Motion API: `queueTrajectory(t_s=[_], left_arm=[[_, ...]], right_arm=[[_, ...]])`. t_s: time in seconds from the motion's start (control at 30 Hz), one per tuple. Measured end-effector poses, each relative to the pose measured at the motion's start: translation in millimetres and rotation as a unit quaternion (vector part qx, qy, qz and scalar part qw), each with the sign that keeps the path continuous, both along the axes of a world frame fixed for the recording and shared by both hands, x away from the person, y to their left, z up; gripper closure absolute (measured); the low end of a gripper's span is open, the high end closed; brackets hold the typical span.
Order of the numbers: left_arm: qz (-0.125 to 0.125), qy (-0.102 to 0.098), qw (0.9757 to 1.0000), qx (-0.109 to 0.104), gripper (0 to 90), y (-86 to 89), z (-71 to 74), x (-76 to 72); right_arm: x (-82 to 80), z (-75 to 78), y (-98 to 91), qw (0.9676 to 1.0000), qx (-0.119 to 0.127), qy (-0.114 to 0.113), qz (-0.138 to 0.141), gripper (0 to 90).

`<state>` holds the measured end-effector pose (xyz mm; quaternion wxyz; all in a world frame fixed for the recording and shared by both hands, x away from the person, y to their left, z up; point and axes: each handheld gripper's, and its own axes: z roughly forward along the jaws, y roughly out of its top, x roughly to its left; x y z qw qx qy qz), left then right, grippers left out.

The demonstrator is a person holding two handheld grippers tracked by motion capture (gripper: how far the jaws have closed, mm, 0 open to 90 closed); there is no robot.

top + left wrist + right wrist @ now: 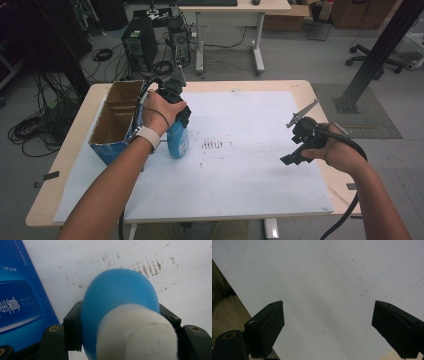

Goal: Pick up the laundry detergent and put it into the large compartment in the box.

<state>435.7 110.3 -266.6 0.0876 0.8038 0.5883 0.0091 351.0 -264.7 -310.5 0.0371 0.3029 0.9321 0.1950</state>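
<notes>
A blue bottle (178,140) with a white cap stands on the white sheet (240,170), right beside an open cardboard box (116,120) with blue sides. My left gripper (176,111) comes down on it from above and is shut on its upper part. In the left gripper view the bottle (117,295) bulges between both black pads, its white cap (135,332) nearest the camera, the box's blue side (20,297) at left. My right gripper (295,155) hovers over the sheet's right part. Its jaws stand wide apart over bare sheet (327,290), holding nothing (328,325).
Dark smudges (212,144) mark the sheet just right of the bottle. The wooden table edge (330,130) runs close to my right hand. Beyond the table are a computer tower (139,45), floor cables, another desk and a black post (380,50).
</notes>
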Motion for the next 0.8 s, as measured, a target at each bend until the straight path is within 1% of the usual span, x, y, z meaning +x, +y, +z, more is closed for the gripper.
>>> queueTrajectory(t_s=[0.03, 0.27, 0.33, 0.4, 0.47, 0.53, 0.57, 0.67, 0.8], left_arm=[[0.0, 0.0, 1.0, 0.0, 37.4, 0.0, 0.0, 0.0], [0.0, -0.004, 1.0, -0.003, 37.4, 3.0, 13.0, -4.7], [-0.001, -0.004, 1.0, -0.003, 37.4, 3.2, 14.3, -5.1], [-0.003, -0.006, 1.0, -0.001, 37.4, 3.1, 18.6, -6.9], [-0.004, -0.004, 1.0, -0.001, 37.4, 3.1, 20.2, -7.6], [-0.006, -0.006, 1.0, 0.001, 37.4, 3.7, 25.3, -9.2], [-0.006, -0.006, 1.0, 0.001, 37.4, 3.7, 25.3, -9.2], [-0.008, -0.01, 0.9999, 0.002, 37.4, 3.7, 31.1, -10.8], [-0.013, -0.012, 0.9998, -0.002, 37.4, 3.7, 40.2, -13.9]], right_arm=[[-0.4, 0.2, 0.2, 1.0, 0.0, 0.0, 0.001, 11.1], [-2.2, 1.9, -0.7, 1.0, 0.0, -0.003, 0.001, 11.1], [-2.5, 2.0, -0.7, 1.0, 0.0, -0.003, 0.0, 11.1], [-3.2, 2.6, -1.0, 1.0, -0.001, -0.004, 0.001, 11.1], [-3.4, 2.8, -1.0, 1.0, 0.0, -0.004, 0.001, 11.1], [-4.2, 4.0, -1.0, 1.0, 0.0, -0.005, 0.001, 11.1], [-4.2, 4.0, -1.0, 1.0, 0.0, -0.005, 0.001, 11.1], [-4.8, 5.0, -0.9, 1.0, 0.001, -0.006, 0.001, 11.1], [-5.2, 4.7, 0.7, 1.0, 0.0, -0.006, 0.003, 11.1]])
